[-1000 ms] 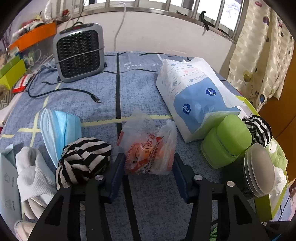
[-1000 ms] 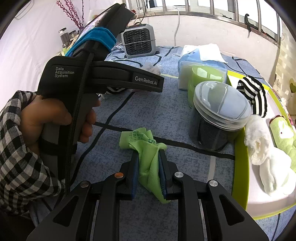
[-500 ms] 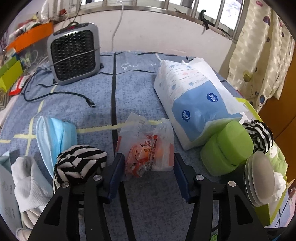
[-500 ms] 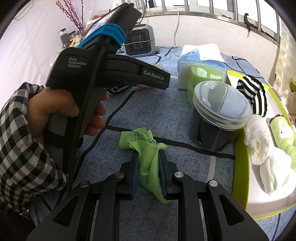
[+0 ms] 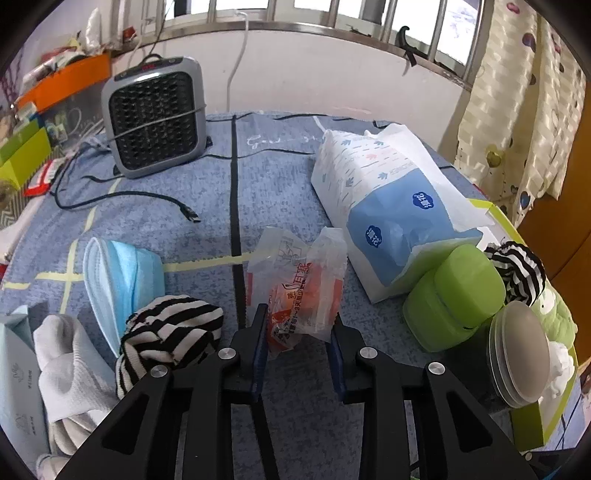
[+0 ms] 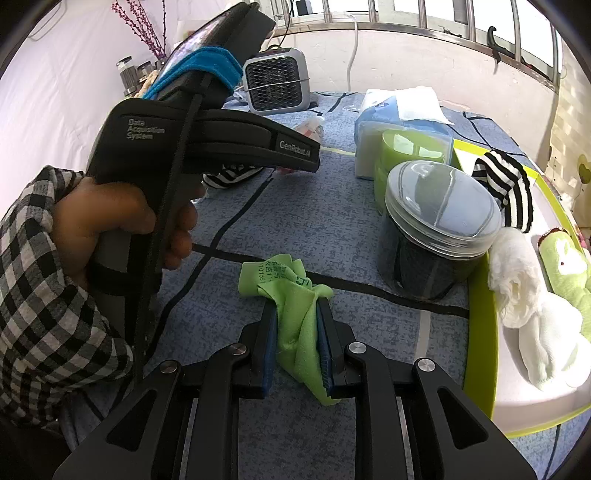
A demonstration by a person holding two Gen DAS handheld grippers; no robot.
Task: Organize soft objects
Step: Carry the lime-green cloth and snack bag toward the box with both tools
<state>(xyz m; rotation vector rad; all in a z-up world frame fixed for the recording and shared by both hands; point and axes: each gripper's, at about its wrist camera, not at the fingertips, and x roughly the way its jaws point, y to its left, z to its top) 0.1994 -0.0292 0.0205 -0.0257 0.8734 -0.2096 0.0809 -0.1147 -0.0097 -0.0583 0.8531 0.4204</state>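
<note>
Left wrist: blue patterned tablecloth (image 5: 295,177) below barred window (image 5: 332,14).

Left of the left-hand jaws, the pale blue box (image 5: 16,373) and white socks (image 5: 62,373) run off the picture's edge, while right of the right-hand jaws the clear-lidded jar (image 6: 439,225) hides the lower part of the green container (image 6: 410,151) behind it.
</note>
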